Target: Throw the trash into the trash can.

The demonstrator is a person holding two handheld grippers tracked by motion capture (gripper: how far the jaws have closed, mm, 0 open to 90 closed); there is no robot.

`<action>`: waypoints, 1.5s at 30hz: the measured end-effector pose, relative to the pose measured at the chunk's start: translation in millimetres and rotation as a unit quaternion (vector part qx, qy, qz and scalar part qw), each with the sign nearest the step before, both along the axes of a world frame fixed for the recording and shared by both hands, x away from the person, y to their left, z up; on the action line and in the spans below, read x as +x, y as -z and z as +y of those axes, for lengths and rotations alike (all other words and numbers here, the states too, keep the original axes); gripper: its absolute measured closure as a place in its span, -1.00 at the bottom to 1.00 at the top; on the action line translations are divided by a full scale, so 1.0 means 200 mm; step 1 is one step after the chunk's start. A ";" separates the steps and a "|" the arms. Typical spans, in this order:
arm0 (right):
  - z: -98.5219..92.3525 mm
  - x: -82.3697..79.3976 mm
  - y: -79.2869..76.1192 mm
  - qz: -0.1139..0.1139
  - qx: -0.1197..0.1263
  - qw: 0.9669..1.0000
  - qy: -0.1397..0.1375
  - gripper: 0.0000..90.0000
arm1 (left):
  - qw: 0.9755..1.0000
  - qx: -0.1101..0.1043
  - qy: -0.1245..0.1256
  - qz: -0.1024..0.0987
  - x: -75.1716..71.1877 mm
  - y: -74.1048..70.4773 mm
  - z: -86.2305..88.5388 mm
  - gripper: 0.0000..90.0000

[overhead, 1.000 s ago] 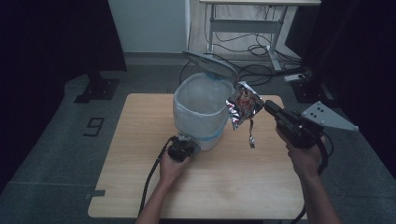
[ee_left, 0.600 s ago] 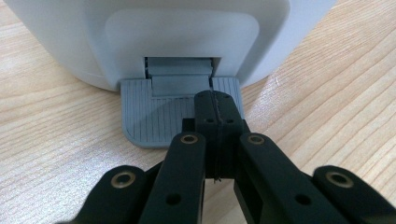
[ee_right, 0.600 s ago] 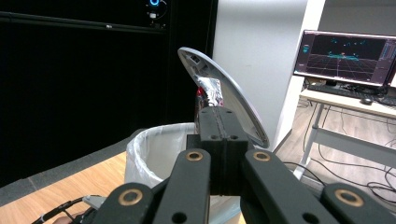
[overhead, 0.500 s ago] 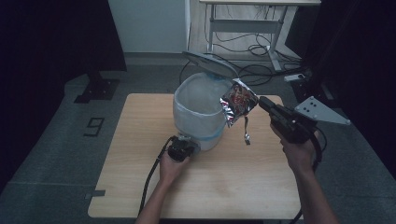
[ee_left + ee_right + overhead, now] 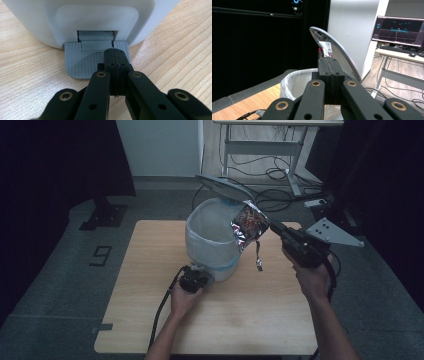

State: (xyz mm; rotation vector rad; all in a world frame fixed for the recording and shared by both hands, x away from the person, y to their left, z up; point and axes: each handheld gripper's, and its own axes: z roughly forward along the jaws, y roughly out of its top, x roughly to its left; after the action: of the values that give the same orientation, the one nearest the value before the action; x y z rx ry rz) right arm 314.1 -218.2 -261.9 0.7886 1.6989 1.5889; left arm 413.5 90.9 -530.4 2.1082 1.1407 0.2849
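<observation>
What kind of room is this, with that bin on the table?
Probably a lab or office workroom: black curtains around a small wooden table, a desk with a monitor showing a 3D grid, and loose cables on the floor.

The table's (image 5: pixel 260 320) middle toward the far edge is blocked by the bin (image 5: pixel 210 245) with its raised lid (image 5: pixel 222 187), while the near half is left free.
</observation>
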 end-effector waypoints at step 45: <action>0.14 0.15 -0.01 0.003 0.007 1.000 -0.009 1.00 | 1.000 -0.003 0.001 0.002 0.00 0.00 0.00 1.00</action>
State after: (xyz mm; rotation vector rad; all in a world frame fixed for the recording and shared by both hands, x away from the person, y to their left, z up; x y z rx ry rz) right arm 344.0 -189.5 -260.8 0.7885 1.7054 1.6146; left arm 414.3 91.5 -530.4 2.1059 1.1403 0.2753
